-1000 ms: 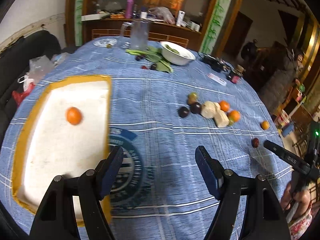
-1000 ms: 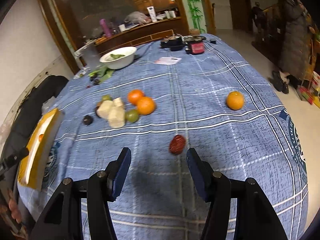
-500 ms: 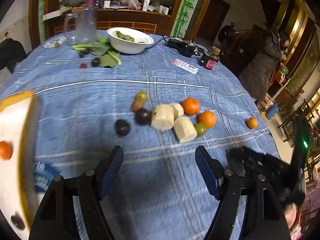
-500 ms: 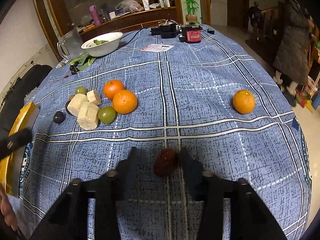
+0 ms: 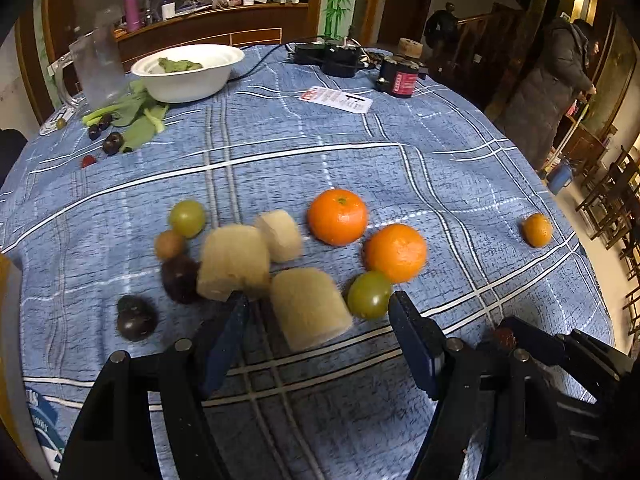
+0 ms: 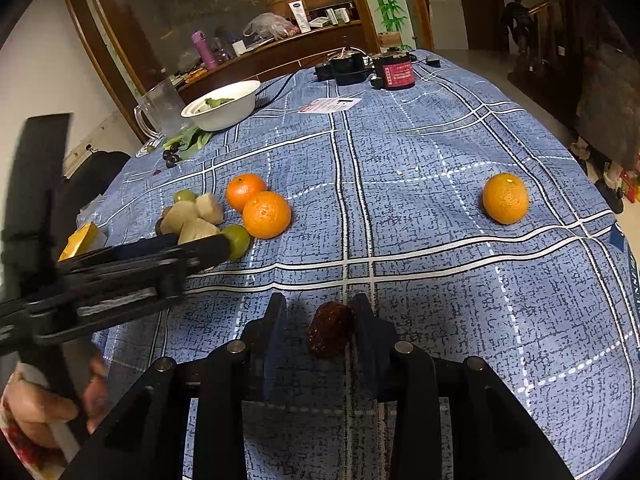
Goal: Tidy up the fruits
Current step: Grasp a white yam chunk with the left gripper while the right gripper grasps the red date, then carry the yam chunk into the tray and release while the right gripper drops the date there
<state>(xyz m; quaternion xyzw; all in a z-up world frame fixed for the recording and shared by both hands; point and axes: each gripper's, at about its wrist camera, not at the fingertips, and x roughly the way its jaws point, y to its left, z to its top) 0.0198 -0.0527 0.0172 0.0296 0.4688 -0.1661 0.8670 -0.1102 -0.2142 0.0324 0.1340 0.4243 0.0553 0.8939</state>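
Two printed items lie at the far side of the blue plaid surface [image 6: 440, 184]: a white card [image 6: 330, 105] with red and black print and a dark jar [image 6: 394, 71] with a red label, both too small to read. Near them sit a black power strip [image 5: 332, 56], a white bowl [image 6: 222, 106] holding greens, and a clear mug [image 6: 160, 110]. The right gripper [image 6: 320, 330] holds its fingers narrowly apart around a dark red date [image 6: 330, 334], the right finger touching it, the left one just beside it; a full clamp cannot be told. The left gripper [image 5: 316, 332] has its fingers wide apart, framing a pale cut chunk [image 5: 310, 308] and a green fruit [image 5: 369, 294]. Beyond these lie two oranges [image 5: 338, 216], two more pale chunks [image 5: 234, 262], another green fruit [image 5: 187, 218] and dark plums [image 5: 136, 318]. A lone orange [image 6: 505, 198] rests well apart at the right. In the right wrist view the left gripper's dark body crosses the left side, hiding part of the cluster, with a yellow tray corner [image 6: 78, 238] behind it.
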